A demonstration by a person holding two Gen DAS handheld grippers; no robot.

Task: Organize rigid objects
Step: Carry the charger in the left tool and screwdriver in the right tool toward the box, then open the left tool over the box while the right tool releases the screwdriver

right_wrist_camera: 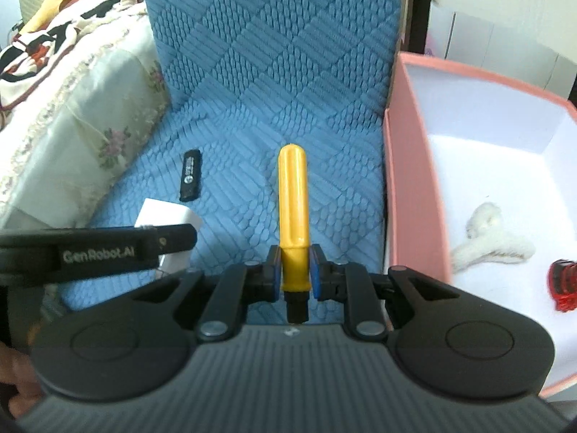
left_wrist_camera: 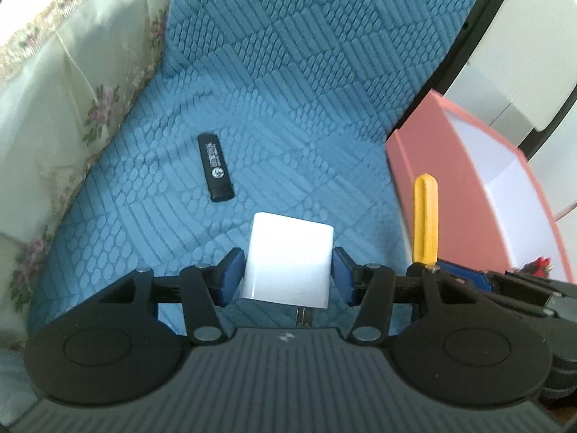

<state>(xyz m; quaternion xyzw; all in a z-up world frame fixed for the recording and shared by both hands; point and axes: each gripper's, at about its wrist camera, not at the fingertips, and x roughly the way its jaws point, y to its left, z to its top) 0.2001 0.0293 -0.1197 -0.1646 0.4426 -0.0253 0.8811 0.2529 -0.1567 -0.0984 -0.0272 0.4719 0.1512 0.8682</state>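
My left gripper (left_wrist_camera: 286,276) is shut on a white charger block (left_wrist_camera: 288,256), held just above the blue quilted seat; its metal prongs point back toward me. My right gripper (right_wrist_camera: 295,270) is shut on a yellow-handled tool (right_wrist_camera: 293,198), handle pointing forward. The tool also shows in the left wrist view (left_wrist_camera: 425,216) at the right. A black USB stick (left_wrist_camera: 215,166) lies on the seat ahead of the charger; it also shows in the right wrist view (right_wrist_camera: 190,175). A pink box (right_wrist_camera: 414,187) with a white inside stands at the right.
The box holds a white fluffy hair clip (right_wrist_camera: 490,238) and a red object (right_wrist_camera: 564,285). A floral cushion (left_wrist_camera: 72,108) lies along the left of the blue seat (left_wrist_camera: 306,108). White cabinets (left_wrist_camera: 533,54) stand behind the box.
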